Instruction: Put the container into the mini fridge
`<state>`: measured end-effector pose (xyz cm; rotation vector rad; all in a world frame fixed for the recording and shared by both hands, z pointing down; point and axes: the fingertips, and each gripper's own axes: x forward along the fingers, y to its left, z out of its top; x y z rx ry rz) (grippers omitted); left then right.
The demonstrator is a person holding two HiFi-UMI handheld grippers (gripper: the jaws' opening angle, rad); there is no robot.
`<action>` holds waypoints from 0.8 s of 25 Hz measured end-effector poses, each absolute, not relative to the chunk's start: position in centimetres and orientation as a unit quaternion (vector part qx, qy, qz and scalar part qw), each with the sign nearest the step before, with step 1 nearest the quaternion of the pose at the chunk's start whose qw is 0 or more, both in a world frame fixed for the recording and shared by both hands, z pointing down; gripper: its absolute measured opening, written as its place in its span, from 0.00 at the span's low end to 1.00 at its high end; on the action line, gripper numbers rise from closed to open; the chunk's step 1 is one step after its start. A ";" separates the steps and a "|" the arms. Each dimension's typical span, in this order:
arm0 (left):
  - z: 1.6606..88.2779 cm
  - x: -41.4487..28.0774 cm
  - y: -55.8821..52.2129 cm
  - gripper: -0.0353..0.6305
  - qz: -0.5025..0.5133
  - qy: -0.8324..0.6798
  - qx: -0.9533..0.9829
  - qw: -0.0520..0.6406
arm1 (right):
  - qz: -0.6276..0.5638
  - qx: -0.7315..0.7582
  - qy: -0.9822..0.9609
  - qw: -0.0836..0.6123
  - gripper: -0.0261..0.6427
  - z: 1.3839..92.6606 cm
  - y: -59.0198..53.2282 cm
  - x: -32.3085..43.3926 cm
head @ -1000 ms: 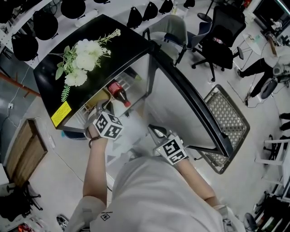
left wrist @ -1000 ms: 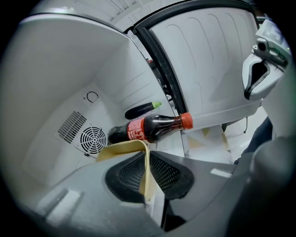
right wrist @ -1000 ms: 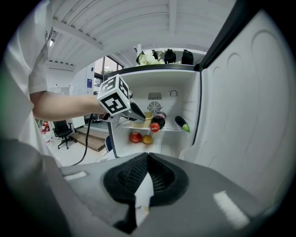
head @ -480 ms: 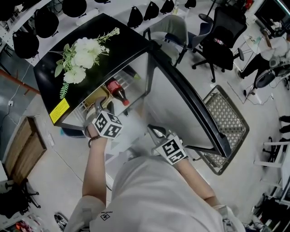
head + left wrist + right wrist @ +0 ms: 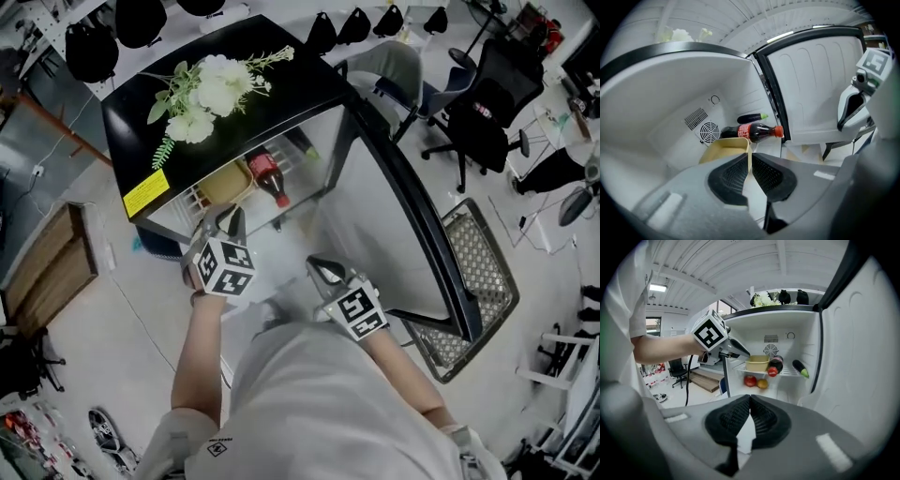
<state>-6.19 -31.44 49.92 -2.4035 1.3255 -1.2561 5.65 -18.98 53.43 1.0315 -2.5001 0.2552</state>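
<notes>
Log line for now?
container on fridge shelf | left gripper clear of it, jaws just closing, empty | right gripper shut, empty

Floor (image 5: pixel 84 356): smooth, pale grey, evenly lit. At its left edge lies a low wooden platform (image 5: pixel 52 267). At its right edge a wire-mesh panel (image 5: pixel 487 262) lies flat. Toward the far right corner stand black office chairs (image 5: pixel 487 117) on castors, with one grey chair (image 5: pixel 398 66) just beside them. Black bags (image 5: pixel 141 19) hang in a row along the far side. Ceiling (image 5: pixel 740 268): white, ribbed, with beams. One strip light (image 5: pixel 658 288) is lit. A dark-glazed window (image 5: pixel 724 309) sits below the ceiling.
</notes>
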 end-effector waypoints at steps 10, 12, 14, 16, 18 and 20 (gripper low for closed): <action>49.8 -8.9 -24.6 0.06 -0.300 0.482 -0.823 -0.024 | 0.071 0.305 -0.929 0.199 0.04 52.5 -19.0 1.0; 49.9 -10.2 -23.3 0.06 -0.281 0.497 -0.820 -0.042 | 0.066 0.292 -0.934 0.196 0.04 52.2 -19.0 0.0; 49.9 -11.6 -22.2 0.06 -0.264 0.515 -0.814 -0.052 | 0.061 0.278 -0.939 0.194 0.04 52.0 -19.0 -1.0; 50.0 -13.1 -21.0 0.06 -0.251 0.533 -0.806 -0.059 | 0.057 0.263 -0.943 0.194 0.04 51.9 -18.9 -1.9; 50.2 -14.4 -19.8 0.06 -0.239 0.550 -0.797 -0.070 | 0.054 0.248 -0.948 0.194 0.04 52.0 -18.7 -2.8; 50.2 -15.6 -18.5 0.06 -0.228 0.565 -0.789 -0.082 | 0.050 0.233 -0.951 0.195 0.04 52.0 -18.3 -3.8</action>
